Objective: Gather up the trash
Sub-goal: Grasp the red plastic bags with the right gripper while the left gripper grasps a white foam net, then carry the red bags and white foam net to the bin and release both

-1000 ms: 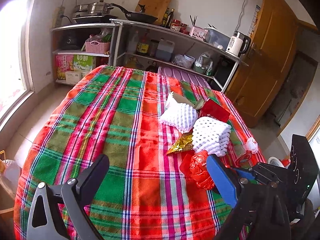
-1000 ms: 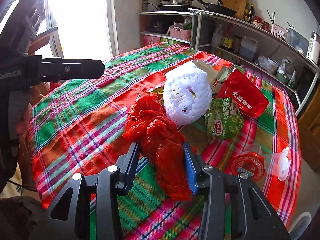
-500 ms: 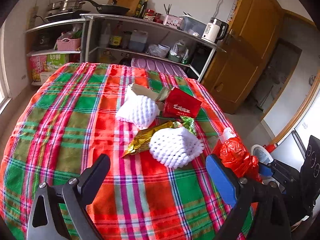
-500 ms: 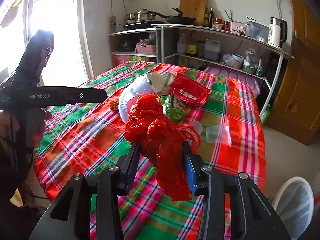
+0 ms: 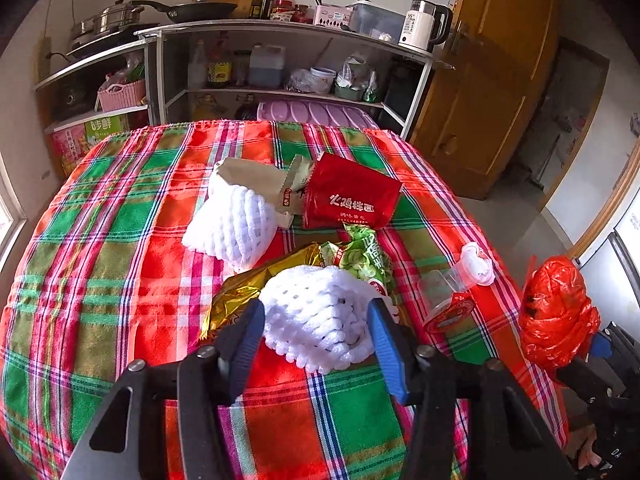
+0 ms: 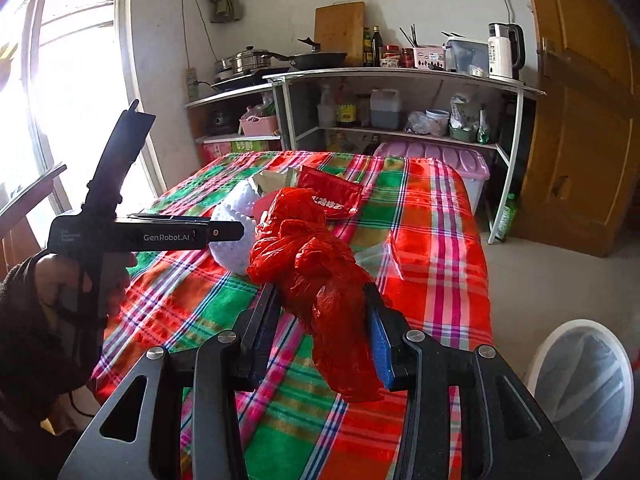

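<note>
My right gripper (image 6: 320, 320) is shut on a crumpled red plastic bag (image 6: 316, 272) and holds it above the table's near right corner; the bag also shows in the left wrist view (image 5: 556, 312). My left gripper (image 5: 316, 332) is open, its fingers on either side of a white foam fruit net (image 5: 320, 316) on the plaid tablecloth (image 5: 120, 240). Behind lie a gold wrapper (image 5: 248, 288), a green snack bag (image 5: 364, 256), a second foam net (image 5: 236, 224), a red packet (image 5: 348, 196), a tan packet (image 5: 260, 180) and a clear cup with a red lid (image 5: 452, 300).
A white bin (image 6: 584, 384) stands on the floor to the right of the table. Metal shelves (image 6: 400, 80) with pots, bottles and a kettle line the back wall. A pink tub (image 6: 440, 160) sits behind the table. A wooden door (image 6: 580, 120) is at right.
My left gripper has moved in low so that its open fingers flank the near foam net. My right gripper has pulled back off the table edge with the red bag.
</note>
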Demonstrator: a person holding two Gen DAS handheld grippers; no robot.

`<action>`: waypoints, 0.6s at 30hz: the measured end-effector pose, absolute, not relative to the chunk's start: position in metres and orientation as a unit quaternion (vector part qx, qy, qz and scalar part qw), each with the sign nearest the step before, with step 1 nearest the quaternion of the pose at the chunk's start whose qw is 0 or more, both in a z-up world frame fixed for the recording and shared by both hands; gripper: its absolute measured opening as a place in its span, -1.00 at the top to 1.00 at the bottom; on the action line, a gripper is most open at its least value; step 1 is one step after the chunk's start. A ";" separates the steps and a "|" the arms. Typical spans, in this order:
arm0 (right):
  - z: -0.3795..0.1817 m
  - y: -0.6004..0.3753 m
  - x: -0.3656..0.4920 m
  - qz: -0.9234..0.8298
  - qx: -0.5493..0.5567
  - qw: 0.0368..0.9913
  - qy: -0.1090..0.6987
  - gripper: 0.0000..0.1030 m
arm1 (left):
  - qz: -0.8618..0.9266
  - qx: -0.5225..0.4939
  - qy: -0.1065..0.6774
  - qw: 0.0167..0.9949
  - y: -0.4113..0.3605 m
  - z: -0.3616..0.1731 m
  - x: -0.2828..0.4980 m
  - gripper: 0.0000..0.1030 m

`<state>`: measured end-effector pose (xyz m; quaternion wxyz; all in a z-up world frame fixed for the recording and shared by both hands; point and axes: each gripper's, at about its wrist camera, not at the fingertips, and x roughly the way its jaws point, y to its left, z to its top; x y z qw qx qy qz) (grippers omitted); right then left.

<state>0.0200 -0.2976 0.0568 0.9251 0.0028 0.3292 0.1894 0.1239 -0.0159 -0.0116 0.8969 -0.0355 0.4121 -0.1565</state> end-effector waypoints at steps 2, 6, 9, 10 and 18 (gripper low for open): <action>0.056 -0.299 0.018 0.184 0.004 0.927 0.328 0.17 | -0.154 -0.035 0.412 0.897 -0.017 -0.013 0.124 0.44; 0.055 -0.305 0.018 0.180 0.014 0.927 0.328 0.17 | -0.155 -0.038 0.402 0.902 -0.017 -0.011 0.121 0.67; 0.055 -0.308 0.016 0.176 0.018 0.929 0.326 0.17 | -0.150 -0.038 0.389 0.908 -0.015 -0.005 0.114 0.76; 0.055 -0.309 0.017 0.175 0.020 0.929 0.325 0.17 | -0.149 -0.036 0.383 0.911 -0.014 -0.002 0.111 0.78; 0.062 -0.316 0.011 0.163 0.031 0.935 0.313 0.17 | -0.166 -0.037 0.354 0.920 -0.016 0.024 0.091 0.79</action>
